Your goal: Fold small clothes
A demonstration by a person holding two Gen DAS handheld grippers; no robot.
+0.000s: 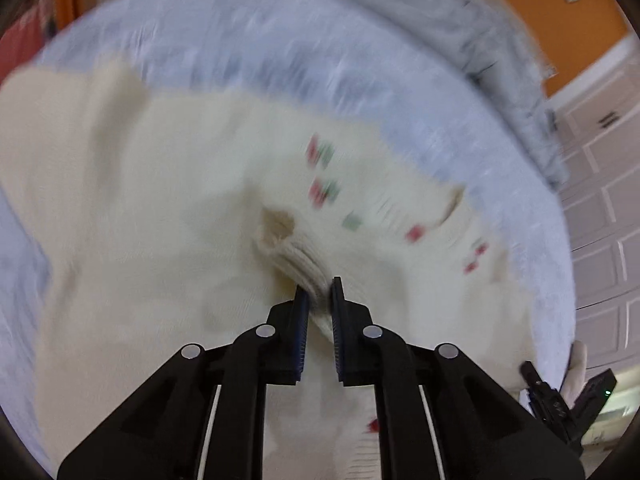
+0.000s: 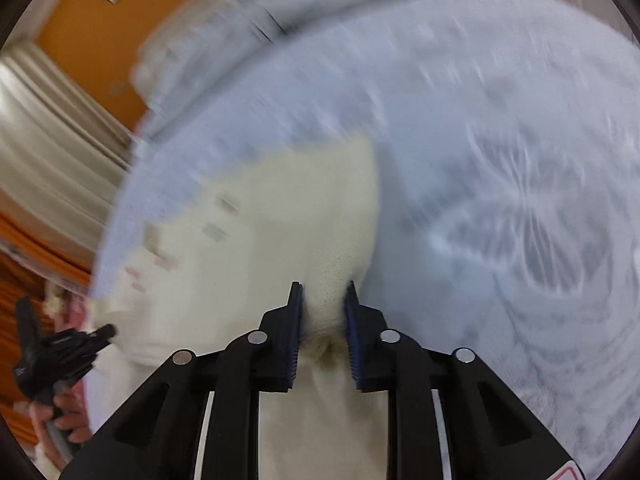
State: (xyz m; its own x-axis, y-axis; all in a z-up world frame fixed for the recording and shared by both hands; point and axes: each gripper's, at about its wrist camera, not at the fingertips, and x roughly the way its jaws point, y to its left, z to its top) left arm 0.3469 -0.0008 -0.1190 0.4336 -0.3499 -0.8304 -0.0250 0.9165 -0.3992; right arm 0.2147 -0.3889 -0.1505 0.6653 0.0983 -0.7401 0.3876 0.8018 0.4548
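While both views smear with motion blur, the pale blue bed cover [image 1: 248,48] fills most of each: a soft, faintly patterned fabric, with swirled line motifs showing in the right wrist view. Along its far edge lies a rumpled grey blanket [image 1: 472,20], and past that an orange wall [image 1: 560,36] and white panelled doors [image 1: 600,184].

Across the cover spreads the cream knitted garment [image 1: 168,184], fuzzy in texture, with small red and green marks scattered over its right part and a ribbed band bunched near the middle. In the left wrist view it takes up much of the near surface; bare cover remains open beyond it and at the left. In the right wrist view its straight edge runs up from the fingers, with wide open cover to the right.

The left gripper [image 1: 320,292] points forward over the garment, its dark blue ribbed pads clenched on a fold of the ribbed band. The right gripper [image 2: 323,300] likewise pinches a bunched fold of cream fabric between its pads near that edge. Each gripper appears small at the other view's lower corner.
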